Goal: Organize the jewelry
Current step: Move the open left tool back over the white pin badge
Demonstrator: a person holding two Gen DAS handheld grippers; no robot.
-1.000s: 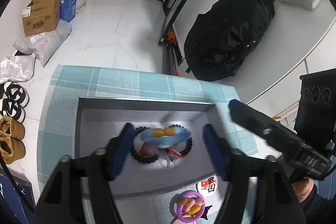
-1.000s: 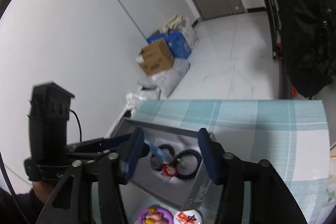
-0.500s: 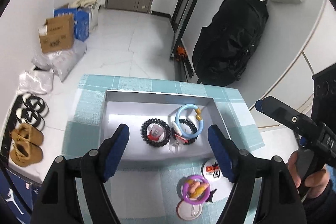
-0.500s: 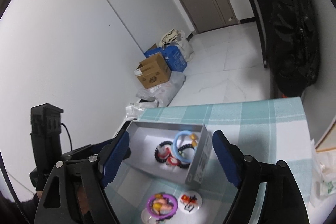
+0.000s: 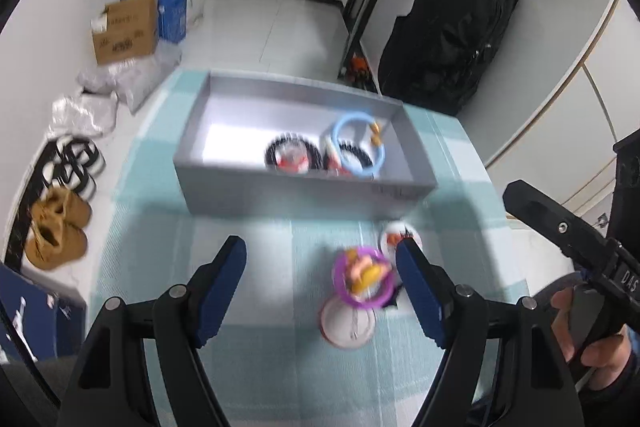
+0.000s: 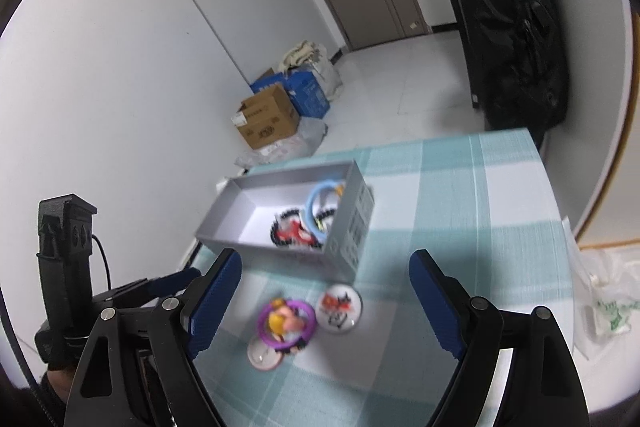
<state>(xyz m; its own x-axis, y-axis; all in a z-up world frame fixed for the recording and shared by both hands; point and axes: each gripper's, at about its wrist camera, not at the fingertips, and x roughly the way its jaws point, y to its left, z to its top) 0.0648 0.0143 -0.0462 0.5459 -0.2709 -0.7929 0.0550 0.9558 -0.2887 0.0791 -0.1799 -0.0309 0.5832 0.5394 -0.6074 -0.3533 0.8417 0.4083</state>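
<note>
The grey box [image 5: 256, 187] already holds 3 bracelets; a purple ring [image 5: 363, 282] and 2 badges wait at 6 o'clock of it. The left gripper [image 5: 320, 267] stands released and empty, and the right gripper [image 6: 326, 285] is opening on nothing.

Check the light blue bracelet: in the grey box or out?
In. The light blue bracelet lies inside the grey box, over the black bead bracelets.

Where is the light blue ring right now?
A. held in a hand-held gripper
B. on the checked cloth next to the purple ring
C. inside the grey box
C: the light blue ring lies inside the grey box, on top of the black bead bracelets.
</note>
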